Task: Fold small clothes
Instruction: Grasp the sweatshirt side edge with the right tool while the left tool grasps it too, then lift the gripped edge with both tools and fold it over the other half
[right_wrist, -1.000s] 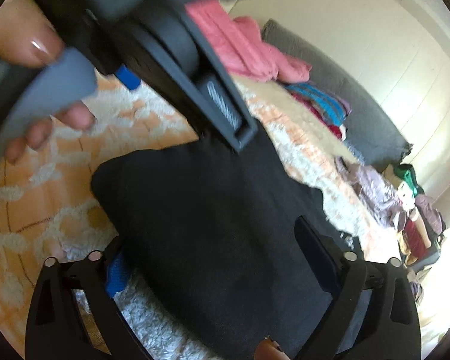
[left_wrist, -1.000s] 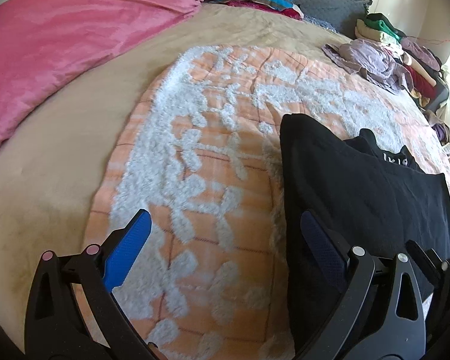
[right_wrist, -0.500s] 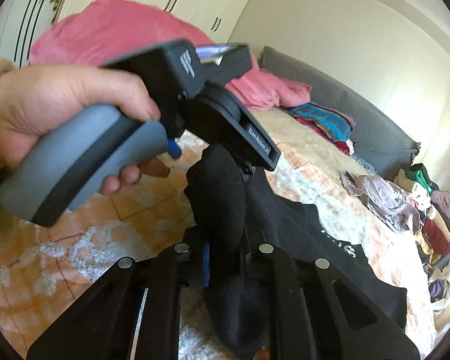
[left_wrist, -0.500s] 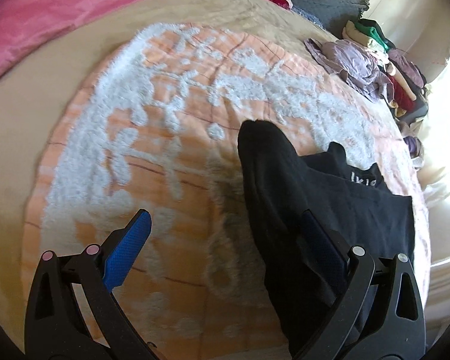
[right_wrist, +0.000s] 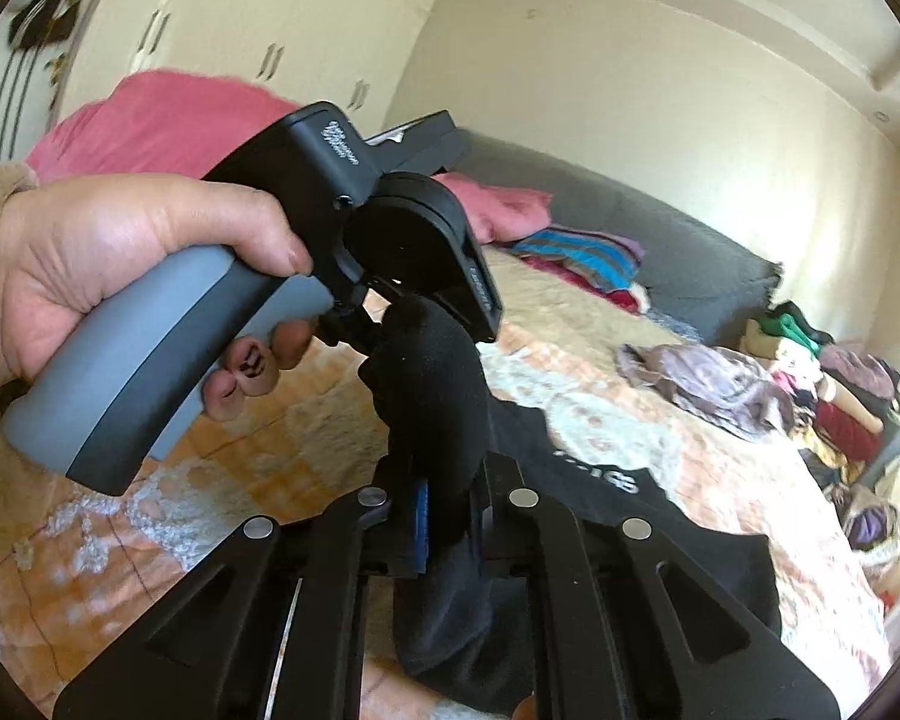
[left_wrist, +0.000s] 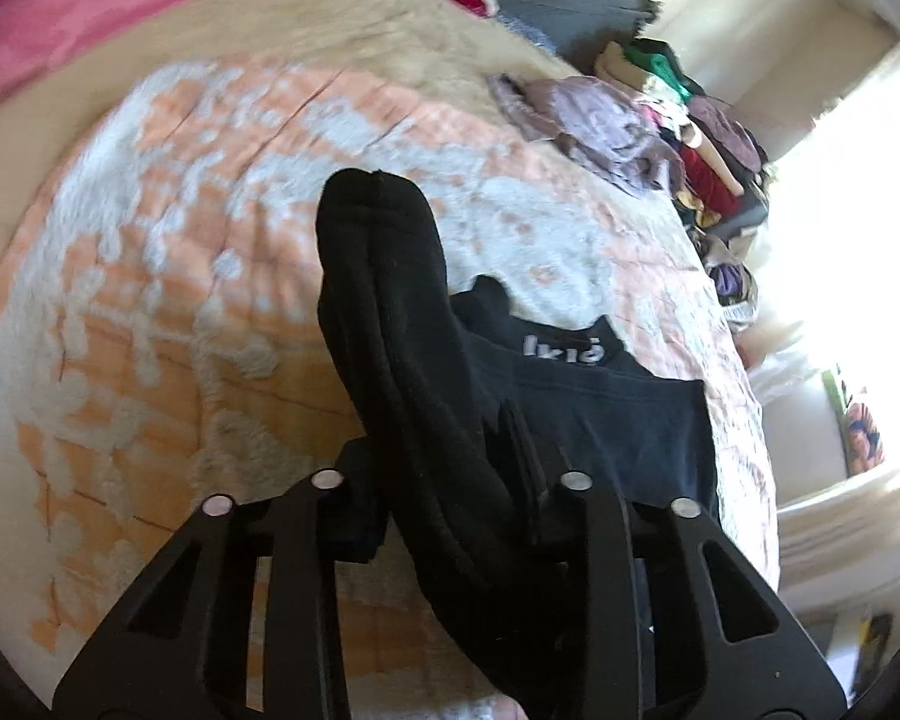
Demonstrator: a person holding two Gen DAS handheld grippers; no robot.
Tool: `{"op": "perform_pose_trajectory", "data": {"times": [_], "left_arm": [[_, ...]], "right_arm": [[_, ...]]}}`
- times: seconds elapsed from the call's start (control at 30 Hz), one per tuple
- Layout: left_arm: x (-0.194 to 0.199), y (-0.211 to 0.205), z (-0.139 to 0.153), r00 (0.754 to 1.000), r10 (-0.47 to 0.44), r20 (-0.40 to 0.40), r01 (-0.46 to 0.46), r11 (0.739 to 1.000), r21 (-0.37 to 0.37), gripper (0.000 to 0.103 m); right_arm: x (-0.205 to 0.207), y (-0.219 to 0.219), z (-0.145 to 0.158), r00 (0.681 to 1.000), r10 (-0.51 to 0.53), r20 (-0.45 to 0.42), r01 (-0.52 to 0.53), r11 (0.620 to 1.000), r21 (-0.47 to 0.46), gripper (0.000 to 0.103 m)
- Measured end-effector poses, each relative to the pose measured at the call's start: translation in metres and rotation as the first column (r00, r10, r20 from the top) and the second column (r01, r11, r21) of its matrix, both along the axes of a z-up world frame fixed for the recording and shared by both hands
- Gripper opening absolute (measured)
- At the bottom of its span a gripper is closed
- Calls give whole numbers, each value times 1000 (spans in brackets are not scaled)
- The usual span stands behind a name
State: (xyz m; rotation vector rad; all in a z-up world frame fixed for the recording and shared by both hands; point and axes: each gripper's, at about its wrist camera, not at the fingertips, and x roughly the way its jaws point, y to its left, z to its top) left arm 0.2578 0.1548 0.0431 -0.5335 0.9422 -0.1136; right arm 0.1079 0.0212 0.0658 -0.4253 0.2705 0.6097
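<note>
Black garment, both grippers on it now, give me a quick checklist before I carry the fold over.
1. Left gripper shut on the black garment: ok, fabric bunches between its closed fingers.
2. Right gripper shut on the same edge: ok, cloth stands pinched between the fingers.
3. Held edge lifted off the orange and white blanket: ok, the fold stands up above it.
4. Rest of the garment lying flat: ok, the waistband with white lettering lies spread.
5. Landing area on the garment free of other items: ok.
6. Layers evenly aligned inside the pinch: cannot tell, hidden by the fingers.
</note>
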Motion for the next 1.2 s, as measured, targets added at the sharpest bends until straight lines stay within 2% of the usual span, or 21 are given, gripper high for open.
{"op": "perform_pose_trajectory", "data": {"times": [0.27,0.63,1.2], "left_arm": [[0,-43,36,997,-45,56,42,997,61,19],[5,-100,61,992,-102,78,91,987,130,19],[22,-166,57,984,-174,47,164,972,168,19]], "right_arm": [[-3,-45,15,995,-99,0,98,990,102,7],[1,-96,24,984,-174,-37,178,966,190,7],[3,-152,13,962,-252,-110,272,931,244,7]]}}
